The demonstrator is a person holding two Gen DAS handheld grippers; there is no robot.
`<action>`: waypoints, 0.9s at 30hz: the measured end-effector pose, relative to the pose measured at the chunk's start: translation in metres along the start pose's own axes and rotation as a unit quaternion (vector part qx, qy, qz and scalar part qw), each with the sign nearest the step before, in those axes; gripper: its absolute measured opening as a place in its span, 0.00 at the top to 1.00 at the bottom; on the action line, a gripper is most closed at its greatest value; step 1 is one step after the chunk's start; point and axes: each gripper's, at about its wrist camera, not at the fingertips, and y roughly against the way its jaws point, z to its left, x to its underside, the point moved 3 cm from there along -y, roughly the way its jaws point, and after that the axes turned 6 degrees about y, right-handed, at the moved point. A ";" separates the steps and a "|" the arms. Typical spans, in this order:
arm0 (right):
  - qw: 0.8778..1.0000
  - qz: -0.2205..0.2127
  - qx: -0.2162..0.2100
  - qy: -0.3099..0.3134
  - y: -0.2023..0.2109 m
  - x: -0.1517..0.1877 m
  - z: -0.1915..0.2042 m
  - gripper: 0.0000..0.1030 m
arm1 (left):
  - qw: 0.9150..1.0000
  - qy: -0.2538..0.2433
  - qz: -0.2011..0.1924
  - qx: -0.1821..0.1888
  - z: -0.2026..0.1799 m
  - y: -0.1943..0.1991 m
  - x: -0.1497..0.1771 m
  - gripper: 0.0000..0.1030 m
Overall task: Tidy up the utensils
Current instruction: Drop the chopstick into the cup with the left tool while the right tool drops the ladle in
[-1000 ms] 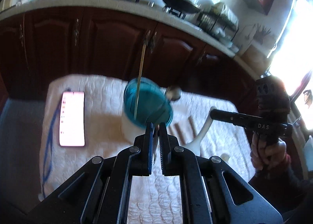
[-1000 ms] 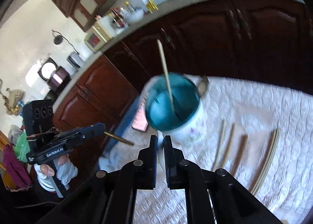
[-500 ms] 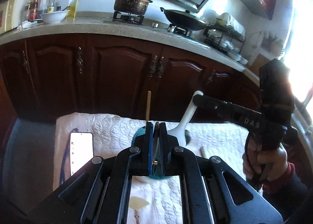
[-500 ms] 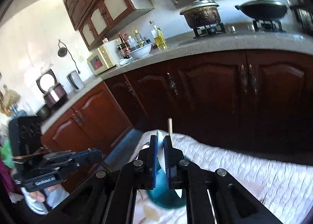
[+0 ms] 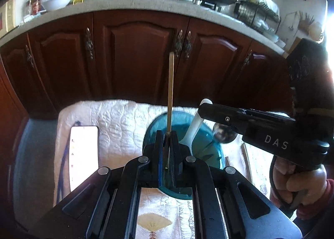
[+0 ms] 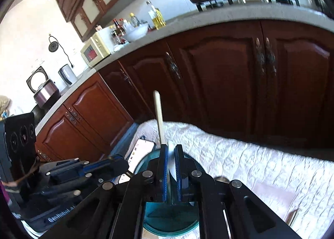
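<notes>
Left wrist view: left gripper (image 5: 166, 145) fingers clamped on a chopstick (image 5: 170, 93) rising toward 12 o'clock above the blue cup (image 5: 217, 155); at 3 o'clock, right gripper (image 5: 205, 111) pinching a white spoon (image 5: 193, 130). Right wrist view: right gripper (image 6: 171, 155) fingers closed on the spoon (image 6: 171, 161), over the cup (image 6: 146, 161); phone (image 6: 141, 149) at 10 o'clock on the white-clothed desk (image 6: 240, 161).

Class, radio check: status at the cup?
Left gripper shut on chopstick, right gripper on white spoon. Both over teal cup. Upright chopstick inside.
</notes>
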 end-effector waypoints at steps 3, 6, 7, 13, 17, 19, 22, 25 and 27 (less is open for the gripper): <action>1.000 0.015 -0.004 -0.008 -0.006 0.006 -0.004 0.94 | 1.000 0.008 0.009 -0.006 0.002 -0.008 0.007 0.95; 0.999 0.031 0.003 -0.022 -0.007 0.008 -0.010 0.91 | 1.000 0.019 0.015 -0.010 0.005 -0.013 0.011 0.95; 0.999 0.034 0.006 -0.025 -0.005 0.008 -0.012 0.88 | 1.000 0.021 0.013 -0.009 0.005 -0.013 0.012 0.95; 0.999 0.016 0.008 -0.029 0.019 0.012 -0.012 0.77 | 0.999 0.034 0.007 -0.005 0.004 -0.003 0.014 0.72; 0.999 0.015 0.017 -0.029 0.029 0.022 -0.011 0.77 | 0.999 0.033 -0.003 -0.002 -0.001 0.009 0.017 0.60; 0.999 0.015 0.029 -0.022 0.034 0.027 -0.008 0.73 | 0.999 0.038 -0.009 -0.001 -0.002 0.016 0.019 0.56; 0.999 0.012 0.041 -0.014 0.043 0.033 -0.002 0.66 | 0.999 0.038 -0.016 -0.005 -0.005 0.025 0.021 0.55; 0.998 0.013 0.059 -0.001 0.050 0.039 0.003 0.66 | 0.999 0.032 -0.024 -0.015 -0.010 0.031 0.025 0.54; 0.998 0.011 0.061 0.000 0.055 0.044 0.005 0.66 | 0.999 0.029 -0.026 -0.018 -0.013 0.034 0.028 0.53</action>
